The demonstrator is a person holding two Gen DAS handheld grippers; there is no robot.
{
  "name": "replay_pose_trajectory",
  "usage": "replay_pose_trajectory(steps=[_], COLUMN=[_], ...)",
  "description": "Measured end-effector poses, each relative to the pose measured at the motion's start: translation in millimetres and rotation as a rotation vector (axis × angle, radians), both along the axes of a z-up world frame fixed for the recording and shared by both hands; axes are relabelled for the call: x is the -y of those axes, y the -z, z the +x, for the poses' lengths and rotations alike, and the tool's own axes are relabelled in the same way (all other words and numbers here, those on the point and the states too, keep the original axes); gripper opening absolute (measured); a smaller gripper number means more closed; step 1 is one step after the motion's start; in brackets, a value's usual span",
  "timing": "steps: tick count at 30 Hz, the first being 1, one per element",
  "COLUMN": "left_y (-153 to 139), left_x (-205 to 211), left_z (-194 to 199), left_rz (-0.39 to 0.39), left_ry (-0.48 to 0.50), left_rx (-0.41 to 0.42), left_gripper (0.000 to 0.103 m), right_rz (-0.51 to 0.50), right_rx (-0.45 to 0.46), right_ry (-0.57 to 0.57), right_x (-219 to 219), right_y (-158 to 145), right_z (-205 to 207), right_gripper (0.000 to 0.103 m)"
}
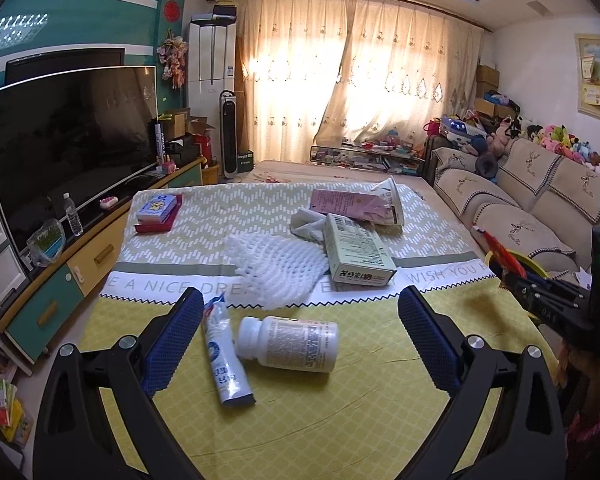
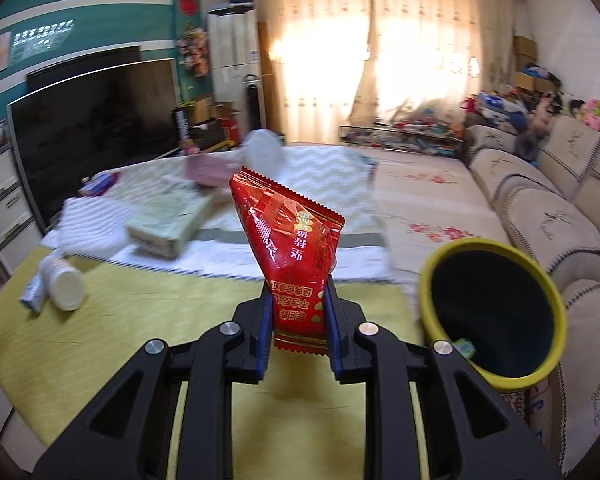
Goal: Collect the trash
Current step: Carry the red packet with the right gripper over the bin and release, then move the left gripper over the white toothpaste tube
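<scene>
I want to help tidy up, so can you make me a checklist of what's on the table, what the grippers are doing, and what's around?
Surface: table under a yellow-green patterned cloth.
Job's things: red snack wrapper; white pill bottle on its side beside a flattened tube; white foam net; green carton; pink carton; yellow-rimmed bin off the table's right edge.
Clutter: small box stack at the far left corner.
Grippers: left gripper open, bottle and tube between its fingers; right gripper shut on the wrapper, left of the bin.
Cables: nothing seen.
Surroundings: television, curtains, sofa with plush toys.
</scene>
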State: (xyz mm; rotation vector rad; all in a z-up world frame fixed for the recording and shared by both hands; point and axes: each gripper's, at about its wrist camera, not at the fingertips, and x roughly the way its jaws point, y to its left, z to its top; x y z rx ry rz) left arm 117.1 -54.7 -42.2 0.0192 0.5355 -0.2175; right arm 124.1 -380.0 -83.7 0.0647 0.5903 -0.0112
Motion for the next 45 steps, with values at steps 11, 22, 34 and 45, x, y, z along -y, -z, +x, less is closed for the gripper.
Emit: replay_pose_trajectory(steps=[11, 22, 34, 45], left_y=[0.6, 6.6, 9.4, 13.5], left_x=[31.4, 41.5, 43.3, 17.1], left_z=[5.6, 10.5, 13.9, 3.2], left_rz=[0.027, 0.045, 0.035, 0.032], left_ry=[0.049, 0.058, 0.065, 0.004], left_rx=[-0.012, -0.030, -0.037, -0.041], left_gripper=[0.096, 0.096, 0.096, 0.096], right_rz=[-0.027, -0.019, 0.029, 0.106], right_rx=[-0.022, -0.103, -0.093, 0.215], right_ry=[0.233, 0.324, 0.360, 0.131], right_x=[96.9, 140.2, 149.6, 57.1], right_y=[16.0, 53.2, 47.1, -48.3], right_z=[16.6, 45.2, 38.8, 18.1], right_gripper=[0.022, 0.029, 0.053, 0.069])
